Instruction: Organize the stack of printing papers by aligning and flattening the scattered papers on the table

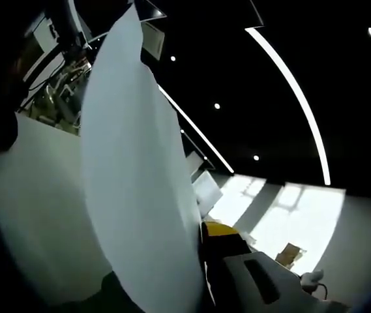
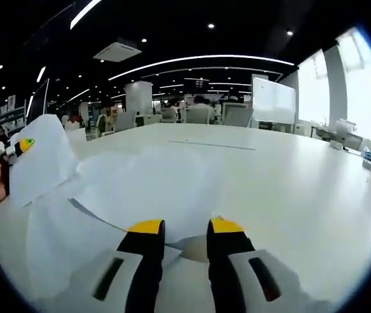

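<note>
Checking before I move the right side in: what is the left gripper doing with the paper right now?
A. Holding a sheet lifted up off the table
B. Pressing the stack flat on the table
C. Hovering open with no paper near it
A: in the right gripper view the left gripper has a white sheet raised above the table.

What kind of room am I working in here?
Likely an open-plan office: a long white table, office chairs and people seated at desks at the far end, and strip lights on a dark ceiling with a cassette air-conditioner.
</note>
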A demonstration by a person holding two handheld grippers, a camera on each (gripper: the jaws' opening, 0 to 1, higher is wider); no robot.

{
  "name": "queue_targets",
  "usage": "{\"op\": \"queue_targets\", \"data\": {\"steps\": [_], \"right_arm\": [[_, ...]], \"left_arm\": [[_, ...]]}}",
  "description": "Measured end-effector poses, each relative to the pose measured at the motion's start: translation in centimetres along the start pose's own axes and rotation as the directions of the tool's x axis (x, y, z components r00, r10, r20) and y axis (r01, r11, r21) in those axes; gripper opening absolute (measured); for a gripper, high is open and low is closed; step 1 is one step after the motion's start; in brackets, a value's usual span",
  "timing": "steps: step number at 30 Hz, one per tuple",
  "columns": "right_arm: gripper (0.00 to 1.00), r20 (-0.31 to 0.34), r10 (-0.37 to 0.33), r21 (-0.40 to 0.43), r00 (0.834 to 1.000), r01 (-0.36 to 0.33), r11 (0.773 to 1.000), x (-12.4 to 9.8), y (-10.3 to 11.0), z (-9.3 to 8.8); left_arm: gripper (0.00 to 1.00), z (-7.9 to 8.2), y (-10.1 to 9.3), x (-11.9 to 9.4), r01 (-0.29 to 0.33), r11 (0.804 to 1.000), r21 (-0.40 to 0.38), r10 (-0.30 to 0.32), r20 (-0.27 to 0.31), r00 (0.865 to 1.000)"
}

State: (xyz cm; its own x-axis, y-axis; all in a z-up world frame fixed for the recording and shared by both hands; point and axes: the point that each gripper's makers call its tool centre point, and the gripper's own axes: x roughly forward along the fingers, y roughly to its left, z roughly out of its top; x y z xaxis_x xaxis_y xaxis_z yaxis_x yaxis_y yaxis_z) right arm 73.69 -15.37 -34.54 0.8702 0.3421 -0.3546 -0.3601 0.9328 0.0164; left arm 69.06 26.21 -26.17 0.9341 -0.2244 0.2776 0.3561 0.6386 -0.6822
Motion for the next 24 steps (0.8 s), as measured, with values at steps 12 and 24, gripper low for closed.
{"op": "queue_targets", "data": {"steps": [12, 24], "right_arm": [[0.17, 0.007, 0.0, -0.004, 1.0, 0.0, 1.0, -0.09, 0.04, 0.08], [0.15, 0.002, -0.002, -0.016, 1.0, 0.002, 1.0, -0.15, 0.13, -0.03]], "left_arm": [[0.07, 0.08, 0.08, -0.02, 0.002, 1.0, -0.003, -0.002, -0.003, 1.0], [0.07, 0.09, 0.06, -0.01, 0.003, 1.0, -0.005, -0.003, -0.004, 1.0]]}}
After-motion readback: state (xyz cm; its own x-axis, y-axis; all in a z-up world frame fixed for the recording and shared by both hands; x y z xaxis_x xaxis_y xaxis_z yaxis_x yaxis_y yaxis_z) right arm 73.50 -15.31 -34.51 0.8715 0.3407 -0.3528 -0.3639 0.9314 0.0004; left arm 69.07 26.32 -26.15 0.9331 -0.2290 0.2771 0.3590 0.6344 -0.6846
